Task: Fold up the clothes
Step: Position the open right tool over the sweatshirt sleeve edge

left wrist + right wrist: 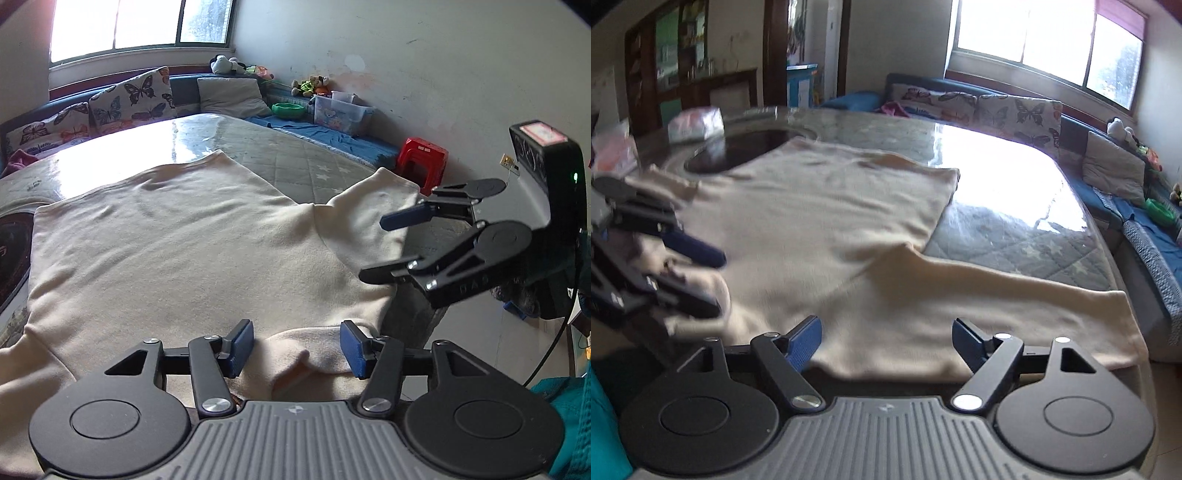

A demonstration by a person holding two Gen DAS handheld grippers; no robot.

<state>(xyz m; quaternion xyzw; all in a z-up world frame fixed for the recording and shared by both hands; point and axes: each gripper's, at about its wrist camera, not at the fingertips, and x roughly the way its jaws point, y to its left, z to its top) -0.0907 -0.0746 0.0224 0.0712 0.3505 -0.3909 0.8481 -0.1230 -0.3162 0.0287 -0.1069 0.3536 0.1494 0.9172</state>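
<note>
A cream long-sleeved top (166, 240) lies spread flat on the table, blurred in the right wrist view (831, 221). My left gripper (297, 347) is open at the top's near edge, with a raised fold of the neckline between its blue pads (242, 345) and no pressure on it. It shows at the left (709, 280) of the right wrist view. My right gripper (886, 343) is open wide just above the near hem, with nothing between its fingers. In the left wrist view it (388, 247) hovers beside the right sleeve (369, 206), which runs out to the table's edge (1015, 302).
The table (295, 158) has a quilted cover under glossy glass and a dark oval patch (738, 151). A bagged bundle (696, 123) sits at its far corner. Behind are a sofa with butterfly cushions (122, 99), a plastic box (341, 110) and a red stool (423, 158).
</note>
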